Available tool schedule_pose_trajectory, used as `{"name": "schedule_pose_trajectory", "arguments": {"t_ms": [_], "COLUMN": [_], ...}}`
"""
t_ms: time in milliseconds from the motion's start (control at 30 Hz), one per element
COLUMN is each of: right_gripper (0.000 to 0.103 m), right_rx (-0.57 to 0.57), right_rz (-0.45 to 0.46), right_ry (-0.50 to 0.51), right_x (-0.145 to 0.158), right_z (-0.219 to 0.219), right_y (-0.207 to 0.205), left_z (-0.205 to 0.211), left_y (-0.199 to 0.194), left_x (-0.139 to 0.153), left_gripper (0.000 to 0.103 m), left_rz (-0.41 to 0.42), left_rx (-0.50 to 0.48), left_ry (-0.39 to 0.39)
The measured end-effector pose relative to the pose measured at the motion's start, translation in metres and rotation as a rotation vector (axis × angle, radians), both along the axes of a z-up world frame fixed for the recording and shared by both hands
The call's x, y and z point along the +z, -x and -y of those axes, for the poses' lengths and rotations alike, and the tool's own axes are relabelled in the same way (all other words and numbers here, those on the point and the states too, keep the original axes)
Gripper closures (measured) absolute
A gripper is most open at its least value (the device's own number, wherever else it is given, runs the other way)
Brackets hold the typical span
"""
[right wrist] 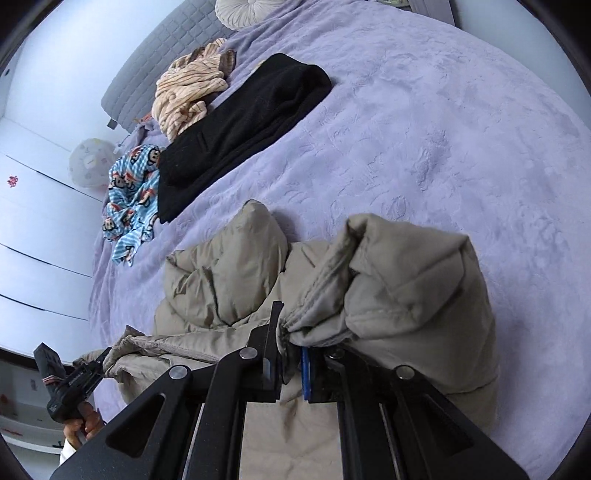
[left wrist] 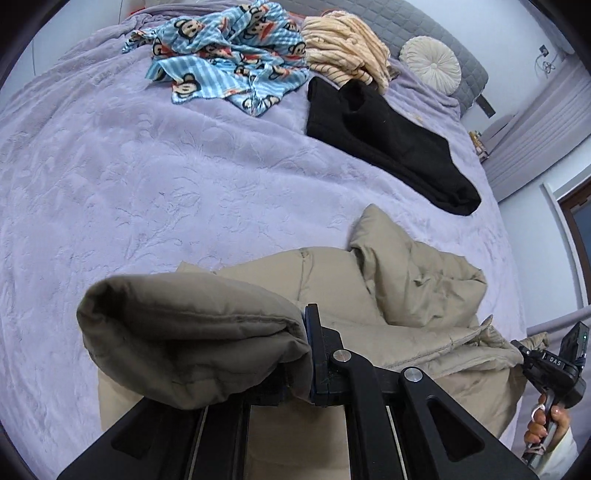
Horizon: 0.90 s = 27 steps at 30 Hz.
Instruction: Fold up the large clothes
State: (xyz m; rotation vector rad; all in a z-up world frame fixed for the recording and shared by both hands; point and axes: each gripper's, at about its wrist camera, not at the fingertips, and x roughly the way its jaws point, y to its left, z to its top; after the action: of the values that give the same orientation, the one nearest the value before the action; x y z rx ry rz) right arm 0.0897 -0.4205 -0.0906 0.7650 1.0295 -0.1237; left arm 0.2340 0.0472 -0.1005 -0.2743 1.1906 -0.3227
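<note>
Two grippers each pinch a part of the same beige padded jacket [left wrist: 406, 288], which lies bunched on the purple bedspread [left wrist: 129, 177] at the near edge of the bed. In the left wrist view, the left gripper [left wrist: 308, 354] has its jaws closed on a thick rolled fold of the jacket, which bulges out toward 9 o'clock. In the right wrist view, the right gripper [right wrist: 290, 354] is clamped on a gathered edge of the jacket, and a puffy fold rises toward 1 o'clock from it. Farther up the bed, at 12 o'clock from the jacket in the left view, lies a folded black garment [left wrist: 384, 144]. Beyond it sit a crumpled blue monkey-print cloth [left wrist: 225, 51] and a peach striped garment [left wrist: 343, 48], with a round cream cushion [left wrist: 430, 64] near the grey headboard [left wrist: 424, 26].
</note>
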Motion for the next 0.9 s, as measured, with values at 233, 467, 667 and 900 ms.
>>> {"name": "schedule_pose_trajectory", "arguments": {"t_ms": [233, 467, 667, 900], "right_gripper": [0.095, 0.095, 0.075, 0.025], "right_rx": [-0.071, -0.081, -0.033, -0.036], "right_rz": [-0.039, -0.048, -0.025, 0.057], "right_ry": [-0.064, -0.091, -0.079, -0.053], "right_x": [-0.066, -0.074, -0.043, -0.002], "right_z": [0.012, 0.017, 0.015, 0.005], "right_y": [-0.023, -0.032, -0.026, -0.005], "left_z": [0.019, 0.026, 0.018, 0.013], "left_y": [-0.025, -0.029, -0.002, 0.017], "left_x": [-0.046, -0.037, 0.011, 0.039], "left_gripper": [0.093, 0.092, 0.011, 0.01], "left_rz": [-0.027, -0.033, 0.121, 0.192], "left_rx": [-0.018, -0.025, -0.031, -0.043], "left_ry": [-0.027, -0.094, -0.214, -0.221]}}
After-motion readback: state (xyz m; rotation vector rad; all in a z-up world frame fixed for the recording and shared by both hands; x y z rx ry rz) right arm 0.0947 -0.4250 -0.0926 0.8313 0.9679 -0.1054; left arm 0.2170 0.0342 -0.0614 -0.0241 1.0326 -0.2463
